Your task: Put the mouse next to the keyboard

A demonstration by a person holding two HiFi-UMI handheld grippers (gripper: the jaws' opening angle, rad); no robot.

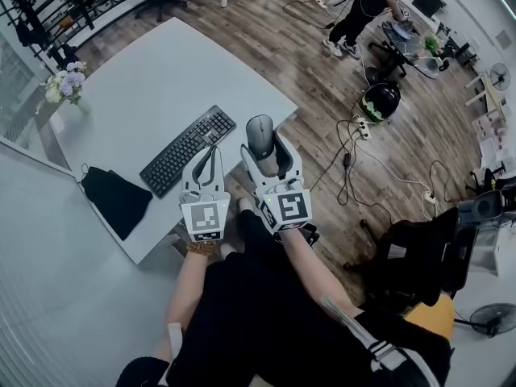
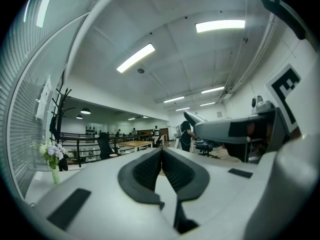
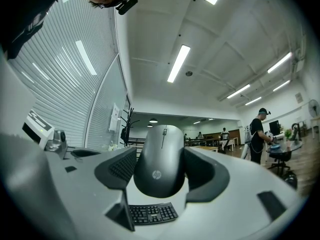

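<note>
Well, the big white counter (image 1: 161,71) has a black keyboard (image 1: 188,150) lying on it, with a black cloth (image 1: 115,198) near the keyboard's left end. My left gripper (image 1: 207,158) has its jaws pressed together on nothing. My right gripper (image 1: 268,148) has its jaws squeezed on the grey mouse (image 1: 260,134), held up just beside the keyboard's right end

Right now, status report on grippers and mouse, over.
Right gripper shut on mouse, near table edge. Left gripper shut, empty. Keyboard close by; nothing between it and mouse.
</note>
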